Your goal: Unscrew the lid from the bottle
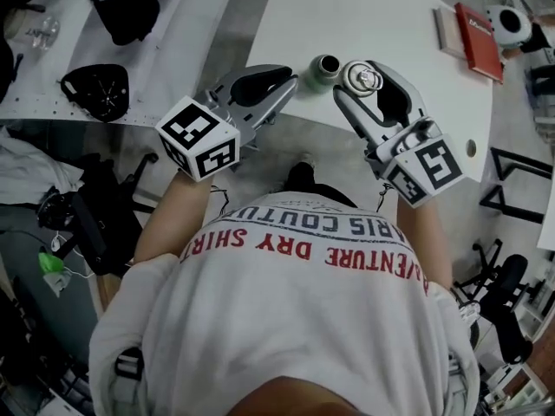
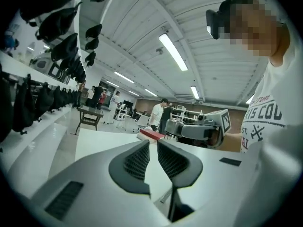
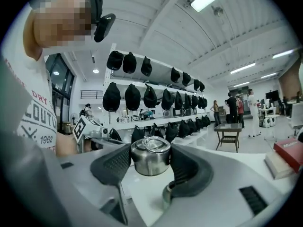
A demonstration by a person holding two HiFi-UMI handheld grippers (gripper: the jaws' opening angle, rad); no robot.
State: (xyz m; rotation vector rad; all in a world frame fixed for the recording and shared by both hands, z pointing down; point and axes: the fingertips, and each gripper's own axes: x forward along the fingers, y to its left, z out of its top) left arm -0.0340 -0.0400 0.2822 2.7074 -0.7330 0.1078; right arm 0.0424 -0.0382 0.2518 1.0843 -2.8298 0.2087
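This is a big open lab or workshop hall. A ribbed white ceiling point(image 2: 142, 27) carries long fluorescent strip lights point(image 2: 173, 51). Rows of black caps or helmets point(image 3: 132, 97) hang along white wall shelves point(image 3: 156, 122). Wide white surfaces point(image 1: 390, 24) stand on a grey floor point(image 1: 221, 42), and a small dark side table point(image 3: 230, 130) sits in the aisle. Several people point(image 2: 156, 113) stand far back among equipment too small to make out.

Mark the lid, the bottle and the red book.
lid point(image 3: 150, 157), right gripper view, on its shiny metal side.
bottle point(image 1: 325, 68), head view, on its open neck.
red book point(image 1: 479, 29), head view, on the middle of its cover.
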